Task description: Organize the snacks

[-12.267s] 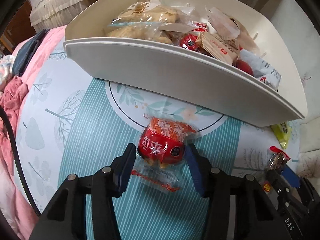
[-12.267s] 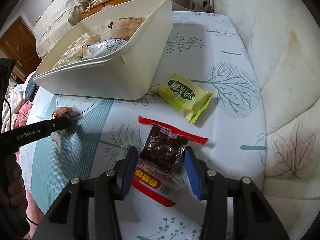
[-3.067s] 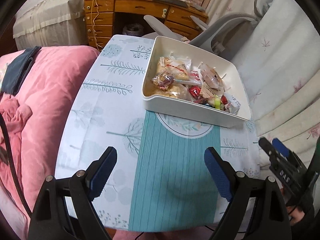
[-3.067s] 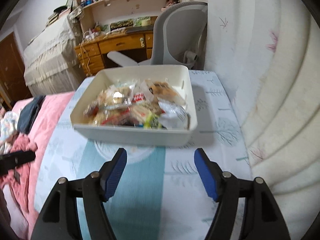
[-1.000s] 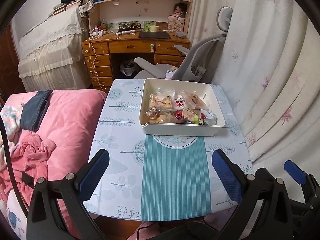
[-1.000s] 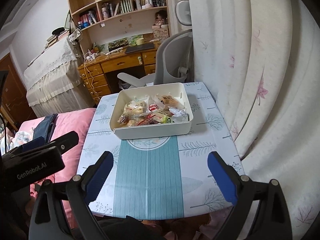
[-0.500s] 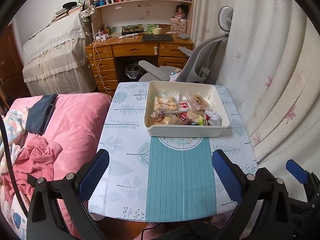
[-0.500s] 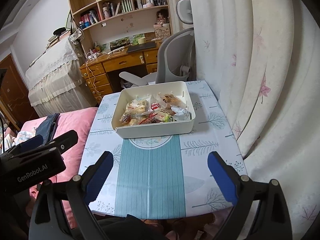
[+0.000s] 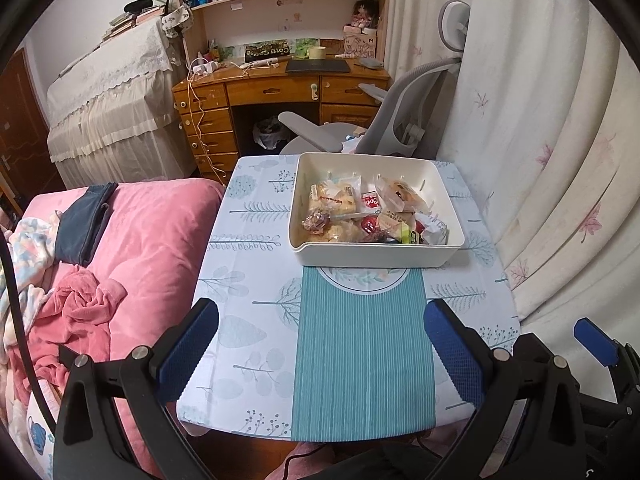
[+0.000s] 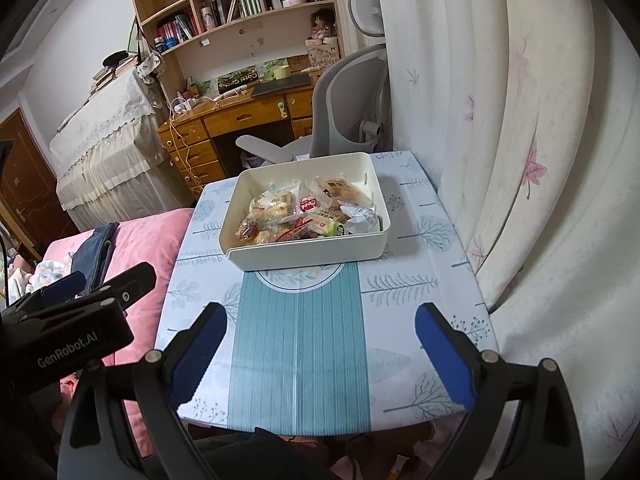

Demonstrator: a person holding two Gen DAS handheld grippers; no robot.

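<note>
A cream bin point(image 9: 376, 255) point(image 10: 312, 254) stands at the far side of the small table and holds several wrapped snacks point(image 9: 352, 216) point(image 10: 304, 212). No snack lies loose on the tablecloth. My left gripper point(image 9: 320, 344) hangs open well back from the table's near edge, with nothing between its blue pads. My right gripper point(image 10: 320, 340) is open too, held back over the near edge, empty. The left gripper's body point(image 10: 68, 332) shows at the left of the right wrist view.
The table point(image 9: 248, 320) wears a leaf-print cloth with a teal striped runner point(image 9: 362, 352). A pink bed point(image 9: 120, 248) adjoins its left side. A curtain point(image 9: 560, 160) hangs close on the right. Behind stand a grey office chair point(image 9: 400, 120) and a wooden desk point(image 9: 280, 92).
Both grippers have backed a little farther from the table, still open. The bin and its snacks have not moved.
</note>
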